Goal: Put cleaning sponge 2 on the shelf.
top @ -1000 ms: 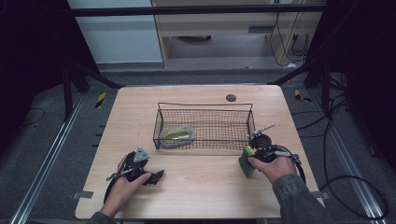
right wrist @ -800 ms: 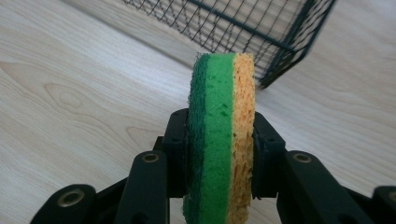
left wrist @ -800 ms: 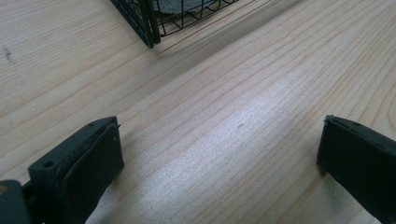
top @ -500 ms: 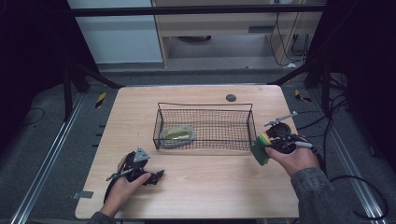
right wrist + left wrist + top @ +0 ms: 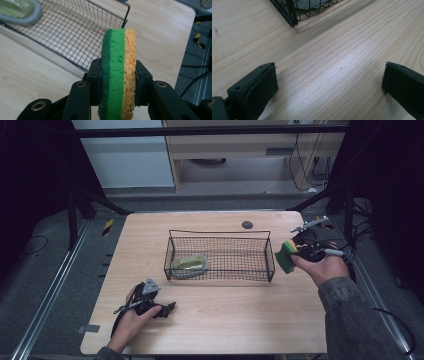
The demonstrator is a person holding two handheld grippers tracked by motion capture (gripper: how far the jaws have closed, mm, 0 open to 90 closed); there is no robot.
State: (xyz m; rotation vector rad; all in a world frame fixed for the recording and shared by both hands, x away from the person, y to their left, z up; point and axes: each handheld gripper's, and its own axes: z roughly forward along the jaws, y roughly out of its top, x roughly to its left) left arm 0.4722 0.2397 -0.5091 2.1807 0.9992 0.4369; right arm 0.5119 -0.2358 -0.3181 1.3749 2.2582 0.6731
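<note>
Looking along my right gripper (image 5: 117, 85), I see its two black jaws pressed on a sponge (image 5: 118, 72) standing on edge at the centre of the frame, the green layers to the left and the yellow-orange layer to the right. Behind it, across the upper left, stands the black wire basket (image 5: 75, 32); its near corner rises just beside the sponge's top. In the upper left corner a grey-rimmed, pale green item (image 5: 17, 11) lies inside the basket. The light wooden tabletop (image 5: 160, 37) spreads around, ending at the upper right.
</note>
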